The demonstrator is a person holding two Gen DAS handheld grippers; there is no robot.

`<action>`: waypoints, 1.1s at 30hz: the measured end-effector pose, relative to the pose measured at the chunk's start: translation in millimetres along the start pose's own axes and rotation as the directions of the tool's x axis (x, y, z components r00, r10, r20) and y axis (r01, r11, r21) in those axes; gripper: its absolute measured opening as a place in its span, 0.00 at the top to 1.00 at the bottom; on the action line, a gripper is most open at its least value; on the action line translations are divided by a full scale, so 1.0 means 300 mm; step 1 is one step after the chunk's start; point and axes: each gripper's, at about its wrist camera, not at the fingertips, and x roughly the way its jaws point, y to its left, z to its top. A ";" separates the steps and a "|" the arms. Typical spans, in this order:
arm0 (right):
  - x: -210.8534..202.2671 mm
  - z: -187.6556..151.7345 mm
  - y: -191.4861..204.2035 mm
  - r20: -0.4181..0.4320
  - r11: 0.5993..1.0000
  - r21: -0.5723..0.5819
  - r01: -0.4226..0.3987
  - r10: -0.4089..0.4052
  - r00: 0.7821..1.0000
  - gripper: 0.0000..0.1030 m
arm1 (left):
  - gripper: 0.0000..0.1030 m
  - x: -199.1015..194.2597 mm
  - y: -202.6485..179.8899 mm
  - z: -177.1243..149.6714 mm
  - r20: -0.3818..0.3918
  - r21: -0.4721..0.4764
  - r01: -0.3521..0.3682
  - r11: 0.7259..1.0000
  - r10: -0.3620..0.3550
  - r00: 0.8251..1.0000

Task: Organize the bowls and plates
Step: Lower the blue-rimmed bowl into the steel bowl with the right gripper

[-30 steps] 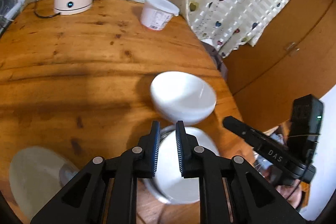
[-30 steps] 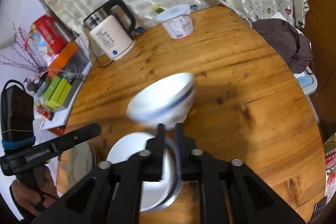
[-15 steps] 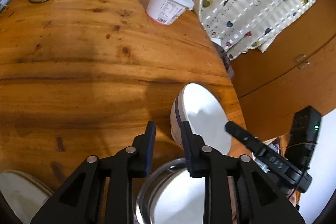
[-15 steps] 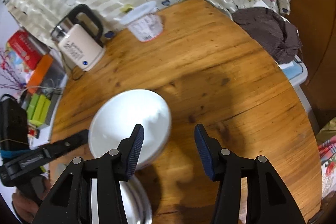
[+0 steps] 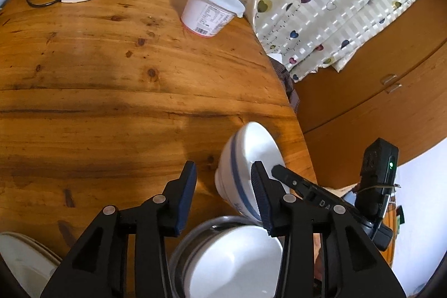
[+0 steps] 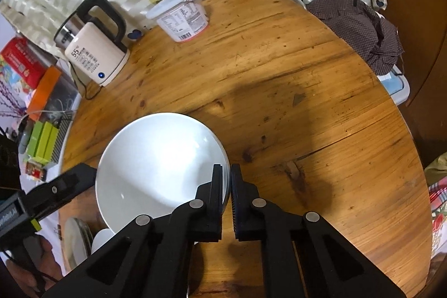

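A white bowl with a blue stripe (image 5: 245, 158) hangs tilted on its side above the wooden table (image 5: 111, 102). My right gripper (image 6: 226, 172) is shut on this bowl's (image 6: 159, 164) rim, one finger inside and one outside. The left gripper (image 5: 223, 168) has its jaws opening; the bowl's wall is against its right finger, the left finger well apart from it. Just below sits a second white bowl (image 5: 232, 267) inside a steel dish (image 5: 190, 239). White plates (image 5: 19, 259) lie at the bottom left.
An electric kettle (image 6: 95, 52) with its cord and a white lidded tub (image 6: 181, 18) stand at the table's far side by the curtain. A dark checked cloth (image 6: 360, 27) lies past the right edge. Boxes and clutter (image 6: 42, 136) crowd the left.
The right gripper opened wide, then closed on the bowl's rim. The left jaws spread apart from nearly shut. The bowl tipped over onto its side and both hands moved forward and sank a little.
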 end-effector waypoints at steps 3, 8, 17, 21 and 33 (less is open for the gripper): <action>-0.002 0.007 0.002 0.005 1.000 -0.001 0.003 -0.003 1.000 0.94 | 0.59 0.003 -0.035 -0.008 -0.011 0.040 0.010 0.999 -0.010 1.000; -0.005 0.012 0.003 0.007 1.000 -0.001 -0.003 0.003 1.000 0.94 | 0.61 0.050 -0.048 -0.018 -0.056 0.075 -0.015 0.997 0.019 0.998; -0.050 0.023 0.022 0.033 1.000 -0.011 -0.015 0.016 0.999 0.94 | 0.76 0.030 -0.073 -0.004 -0.017 0.112 -0.015 0.994 0.017 1.000; -0.108 0.036 0.056 0.065 0.999 -0.034 -0.025 0.027 0.997 0.94 | 0.76 -0.029 -0.089 0.008 0.021 0.120 -0.006 0.993 0.003 1.000; -0.283 -0.034 0.170 0.130 0.993 -0.102 -0.055 0.068 0.989 0.94 | 0.76 -0.217 -0.114 -0.068 0.093 0.130 0.000 0.992 -0.013 0.996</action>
